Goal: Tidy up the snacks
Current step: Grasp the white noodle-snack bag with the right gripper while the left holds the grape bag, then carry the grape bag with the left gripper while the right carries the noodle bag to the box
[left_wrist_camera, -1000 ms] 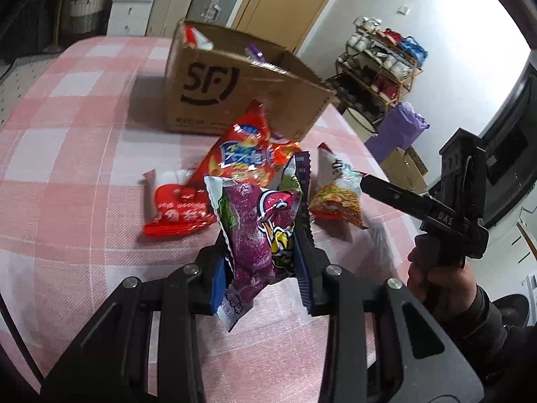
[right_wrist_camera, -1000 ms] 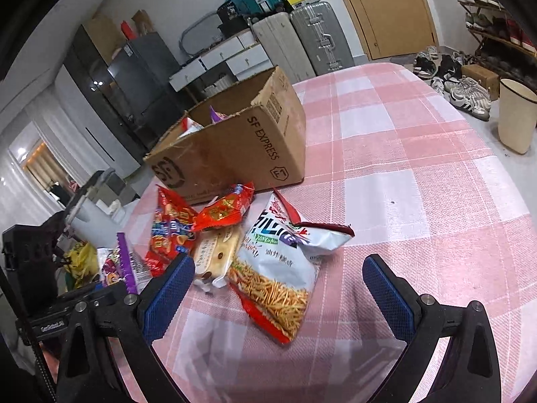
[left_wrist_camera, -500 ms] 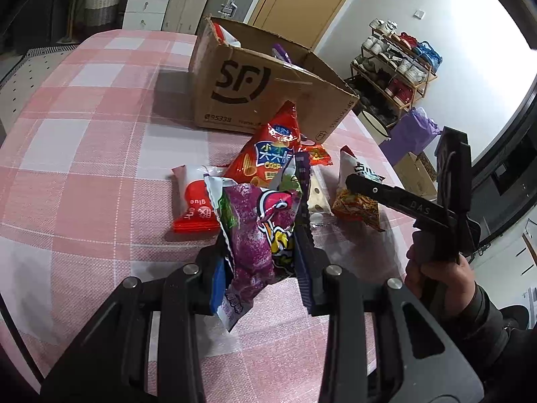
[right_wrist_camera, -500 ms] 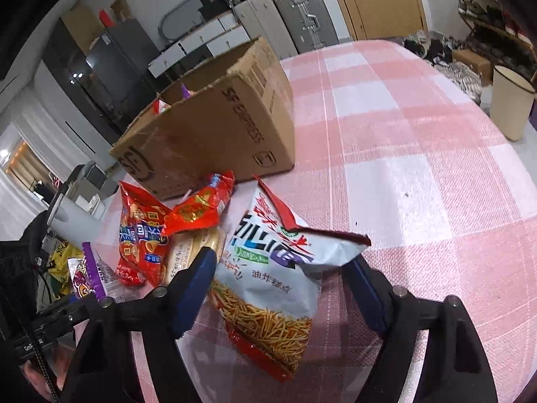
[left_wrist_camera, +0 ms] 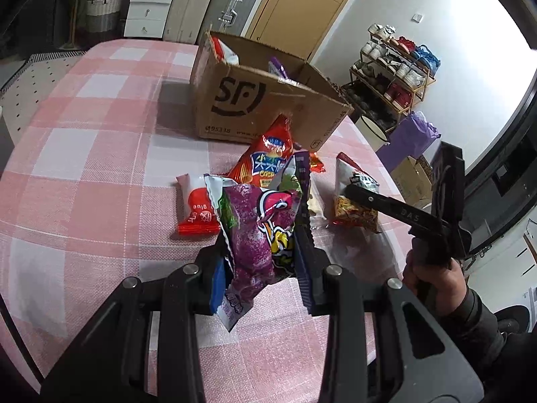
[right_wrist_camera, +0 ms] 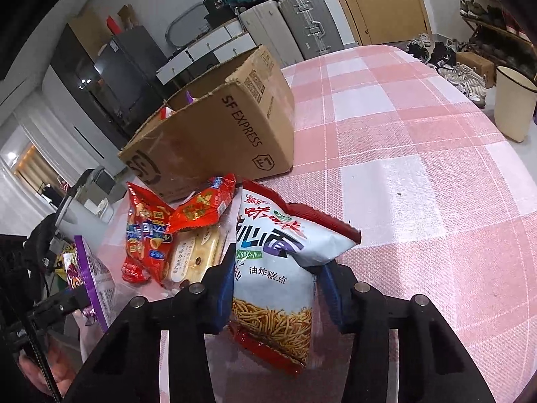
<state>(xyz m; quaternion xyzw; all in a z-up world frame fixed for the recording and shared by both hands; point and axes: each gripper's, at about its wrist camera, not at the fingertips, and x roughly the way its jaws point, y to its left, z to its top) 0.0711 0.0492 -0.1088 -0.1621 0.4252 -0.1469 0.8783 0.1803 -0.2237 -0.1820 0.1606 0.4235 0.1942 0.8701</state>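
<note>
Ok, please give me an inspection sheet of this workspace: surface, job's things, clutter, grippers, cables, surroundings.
Surface: table under a pink-and-white checked cloth.
Job's things: open cardboard box with packets inside; in front of it an orange-red chip bag, a small red packet, a biscuit pack and a red wrapper.
Clutter: nothing seen.
Grippers: left gripper shut on purple snack bag; right gripper jaws have just been closing, pads now pressing the white noodle-snack bag.
Cables: nothing seen.
Surroundings: suitcases, shoe rack, door, cream bin.
</note>
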